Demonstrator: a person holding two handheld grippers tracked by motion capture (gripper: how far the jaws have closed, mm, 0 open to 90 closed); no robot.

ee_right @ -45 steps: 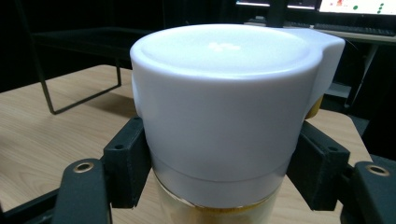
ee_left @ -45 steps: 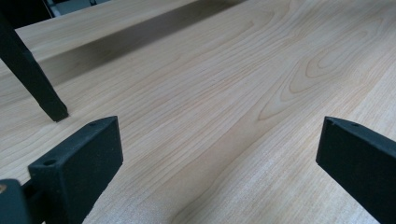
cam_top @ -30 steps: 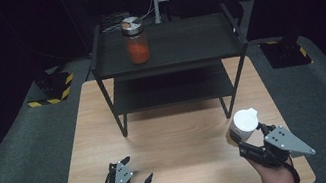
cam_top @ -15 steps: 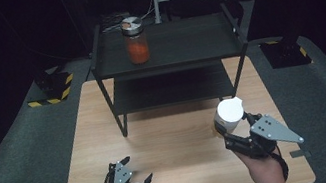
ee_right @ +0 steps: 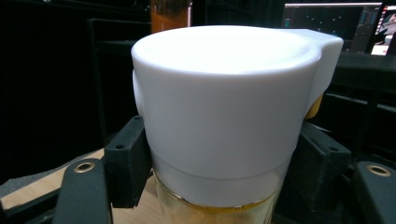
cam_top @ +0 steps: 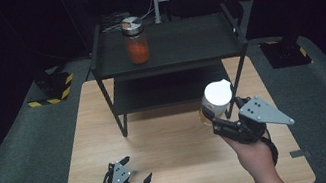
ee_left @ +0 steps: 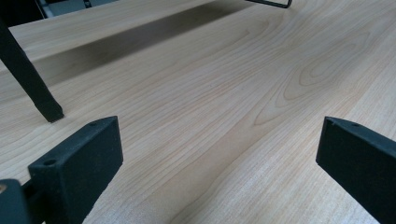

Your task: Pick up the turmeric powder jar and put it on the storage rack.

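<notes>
Above the table [cam_top: 159,138], right gripper [cam_top: 221,121] hugs white-lid jar [cam_top: 216,98] tight so it won't drop | left gripper [cam_top: 133,177] rests low, jaws wide, holding nothing | shelf [cam_top: 170,57] waits ahead

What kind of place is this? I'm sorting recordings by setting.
Probably a lab recording bench: a wooden table in dark surroundings, a black metal shelf, hazard-striped floor blocks, and a monitor behind.

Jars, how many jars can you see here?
2. One jar with orange stuff stands on the top of the black shelf. The white-lidded jar is clamped in the right gripper, above the table.
</notes>
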